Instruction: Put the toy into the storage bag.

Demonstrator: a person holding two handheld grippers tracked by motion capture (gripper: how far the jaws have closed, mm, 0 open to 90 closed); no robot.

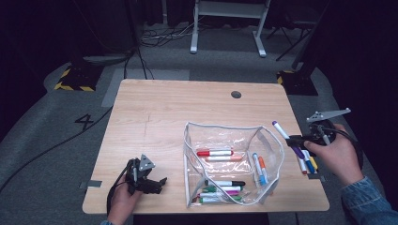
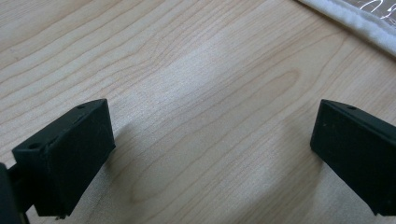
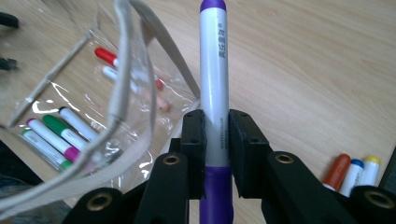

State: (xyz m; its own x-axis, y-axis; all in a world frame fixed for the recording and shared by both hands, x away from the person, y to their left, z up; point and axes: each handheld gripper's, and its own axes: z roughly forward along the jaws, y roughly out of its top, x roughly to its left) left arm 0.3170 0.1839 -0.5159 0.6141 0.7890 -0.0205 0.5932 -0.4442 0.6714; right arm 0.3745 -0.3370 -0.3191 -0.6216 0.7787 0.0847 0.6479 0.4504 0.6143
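Observation:
A purple marker (image 3: 214, 88) with a white barrel stands between the jaws of my right gripper (image 3: 215, 128), which is shut on it. In the high view that gripper (image 1: 296, 139) is raised above the table's right edge, the purple marker (image 1: 281, 130) slanting up to the left. A clear zip pouch (image 1: 232, 161) lies open at mid-table with several markers (image 1: 220, 154) inside. My left gripper (image 1: 159, 183) rests near the front left edge, and its jaws stand wide open over bare wood (image 2: 210, 135).
Three loose markers (image 3: 355, 171), orange, blue and yellow, lie on the table at the right edge, below my right gripper. The pouch's white rim (image 2: 359, 21) is close ahead of my left gripper. A round grommet hole (image 1: 236, 94) sits in the far side of the table.

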